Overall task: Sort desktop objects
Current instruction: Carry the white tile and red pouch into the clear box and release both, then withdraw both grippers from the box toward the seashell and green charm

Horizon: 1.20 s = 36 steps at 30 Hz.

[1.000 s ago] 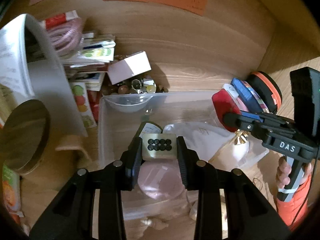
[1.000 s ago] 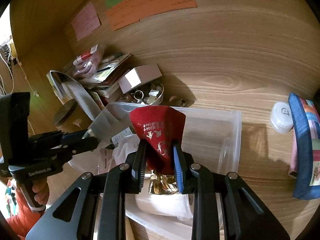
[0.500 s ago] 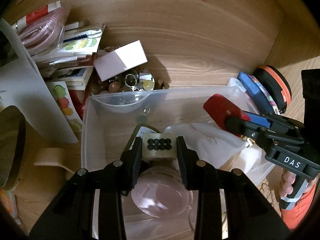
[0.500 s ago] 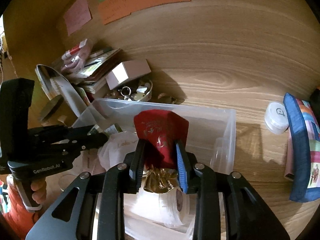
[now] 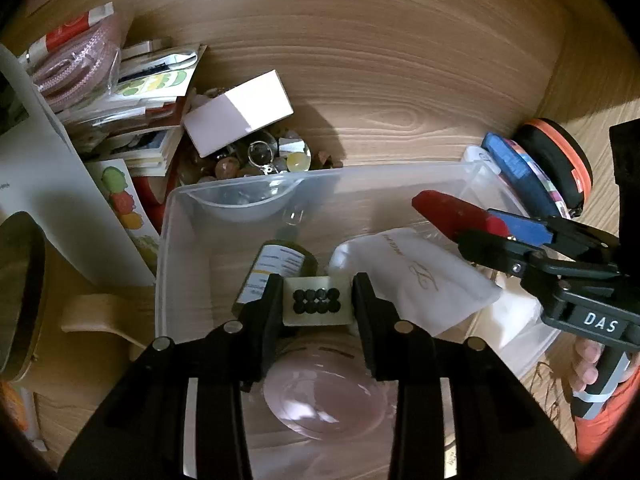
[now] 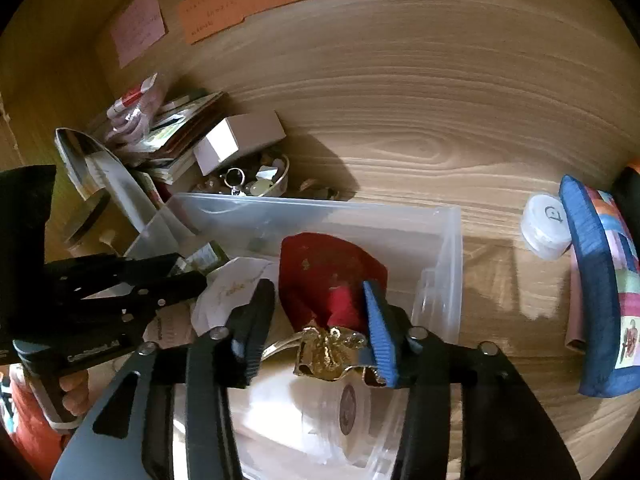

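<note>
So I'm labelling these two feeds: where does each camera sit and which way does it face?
Left wrist: on the left gripper, looking down into the clear bin; own fingers, plus the right gripper and a hand.
Right wrist: on the right gripper, looking down over the red pouch; own fingers, the left gripper beside.
Shared: bin, pouch, white box.

Wooden desk (image 6: 420,128) bears clear bin (image 6: 444,280), seemingly cluttered.

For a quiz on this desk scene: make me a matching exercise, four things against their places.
Things:
1. small card of black dots
2. red pouch
3. round white jar
4. pale box

Places:
A. on the desk beside the blue case
B. atop the dish of trinkets
C. between the left gripper jaws
D. between the opening right gripper jaws, over the clear bin

Pairs: 1-C, 2-D, 3-A, 4-B
</note>
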{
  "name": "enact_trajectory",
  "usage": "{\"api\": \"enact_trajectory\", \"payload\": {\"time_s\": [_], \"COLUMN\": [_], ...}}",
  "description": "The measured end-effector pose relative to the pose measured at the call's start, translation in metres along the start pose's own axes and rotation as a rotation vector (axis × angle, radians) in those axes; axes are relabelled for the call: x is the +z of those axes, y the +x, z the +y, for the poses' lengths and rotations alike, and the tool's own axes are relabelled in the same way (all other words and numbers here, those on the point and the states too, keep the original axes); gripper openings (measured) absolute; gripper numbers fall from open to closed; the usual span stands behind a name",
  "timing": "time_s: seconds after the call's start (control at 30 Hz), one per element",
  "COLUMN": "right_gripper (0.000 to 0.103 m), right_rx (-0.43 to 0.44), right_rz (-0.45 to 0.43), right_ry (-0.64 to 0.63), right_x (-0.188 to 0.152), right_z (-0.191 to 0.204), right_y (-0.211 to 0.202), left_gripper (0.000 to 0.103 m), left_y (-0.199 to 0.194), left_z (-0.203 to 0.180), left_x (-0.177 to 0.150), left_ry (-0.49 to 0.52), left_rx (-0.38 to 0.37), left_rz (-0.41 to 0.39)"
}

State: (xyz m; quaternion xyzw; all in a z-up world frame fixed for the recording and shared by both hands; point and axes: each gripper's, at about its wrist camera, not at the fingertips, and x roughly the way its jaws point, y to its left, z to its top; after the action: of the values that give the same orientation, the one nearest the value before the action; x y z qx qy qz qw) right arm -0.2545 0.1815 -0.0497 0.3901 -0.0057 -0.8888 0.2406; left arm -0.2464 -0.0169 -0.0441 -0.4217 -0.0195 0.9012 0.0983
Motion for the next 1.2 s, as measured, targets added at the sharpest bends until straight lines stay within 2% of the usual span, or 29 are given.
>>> {"api": "enact_trajectory", "payload": {"time_s": [0.17, 0.3, 0.43, 0.57, 0.63, 0.77, 1.03, 1.2], "right_gripper": [0.055, 0.055, 0.055, 0.057, 0.060, 0.062, 0.063, 0.063], "right_rx": [0.057, 0.065, 0.071, 0.069, 0.065, 0.068, 0.086, 0.089], "right_rz": [0.003, -0.002, -0.012, -0.029, -0.043, -0.067, -0.072, -0.106], "right_ry": [0.033, 0.044, 0.055, 0.050, 0.050, 0.047, 0.023, -0.018], "right_x": [0.000, 0.001, 0.001, 0.002, 0.003, 0.004, 0.007, 0.007], "right_z": [-0.002, -0.002, -0.002, -0.002, -0.002, -0.002, 0.007, 0.025], "right_y": [-0.004, -0.007, -0.010, -0.015, -0.018, -0.024, -0.035, -0.058], "left_gripper": [0.035, 0.036, 0.045, 0.048, 0.056, 0.058, 0.065, 0.070], "left_y": [-0.002, -0.009, -0.019, -0.032, -0.039, -0.055, -0.088, -0.102], "left_z": [0.003, 0.004, 0.002, -0.002, -0.002, -0.003, 0.006, 0.012], "left_x": [0.001, 0.002, 0.003, 0.002, 0.000, -0.003, -0.021, -0.037], "left_ry": [-0.005, -0.010, -0.001, 0.011, 0.014, 0.018, 0.004, -0.001], "left_rx": [-0.004, -0.007, 0.012, 0.023, 0.032, 0.046, 0.092, 0.116], "left_rz": [-0.007, -0.022, -0.048, -0.073, -0.087, -0.114, -0.155, -0.165]}}
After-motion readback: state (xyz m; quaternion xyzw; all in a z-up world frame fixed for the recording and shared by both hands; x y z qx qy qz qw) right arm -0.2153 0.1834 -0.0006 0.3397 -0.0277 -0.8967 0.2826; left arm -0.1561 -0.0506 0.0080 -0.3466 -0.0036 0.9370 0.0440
